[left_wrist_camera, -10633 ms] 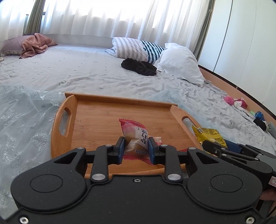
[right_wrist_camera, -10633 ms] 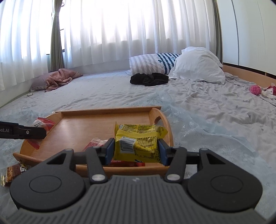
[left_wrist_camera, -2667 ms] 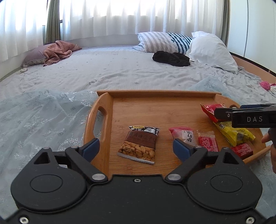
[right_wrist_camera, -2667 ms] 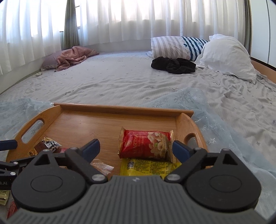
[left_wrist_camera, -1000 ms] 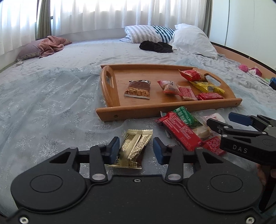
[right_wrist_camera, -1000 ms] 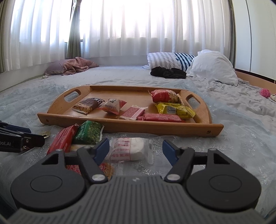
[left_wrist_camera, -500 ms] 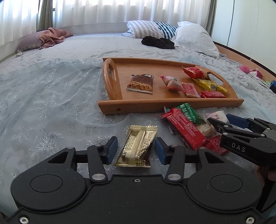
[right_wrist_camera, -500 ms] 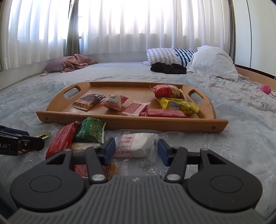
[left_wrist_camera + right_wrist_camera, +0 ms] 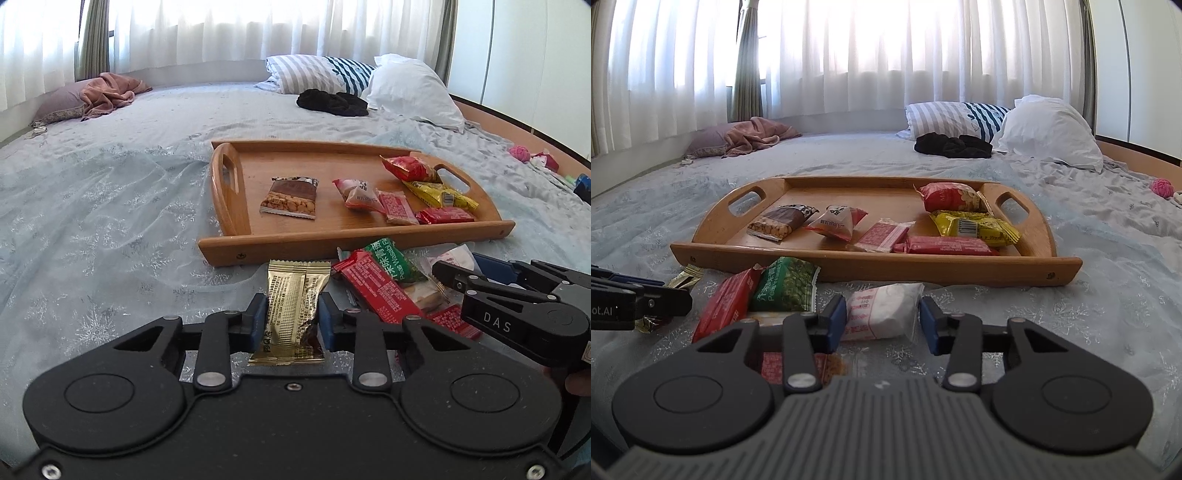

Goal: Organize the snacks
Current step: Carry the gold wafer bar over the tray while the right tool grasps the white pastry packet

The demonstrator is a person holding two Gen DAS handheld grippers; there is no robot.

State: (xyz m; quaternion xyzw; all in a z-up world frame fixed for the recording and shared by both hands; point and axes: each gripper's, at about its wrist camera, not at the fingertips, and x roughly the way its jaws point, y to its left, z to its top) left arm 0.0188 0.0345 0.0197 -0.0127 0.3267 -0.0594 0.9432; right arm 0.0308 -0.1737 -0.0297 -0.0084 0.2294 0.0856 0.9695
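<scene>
Left tool (image 9: 291,325) grips gold packet (image 9: 293,306).

Since half a second ago the left gripper's (image 9: 292,326) fingers have closed onto the gold foil snack packet (image 9: 293,314). The right gripper's (image 9: 882,323) fingers have narrowed around the white plastic-wrapped snack (image 9: 882,310), one side still apart.

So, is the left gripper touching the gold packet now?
Touching. In the left wrist view, both blue pads of the left gripper press against the sides of the gold packet, with no gap visible on either side.
</scene>
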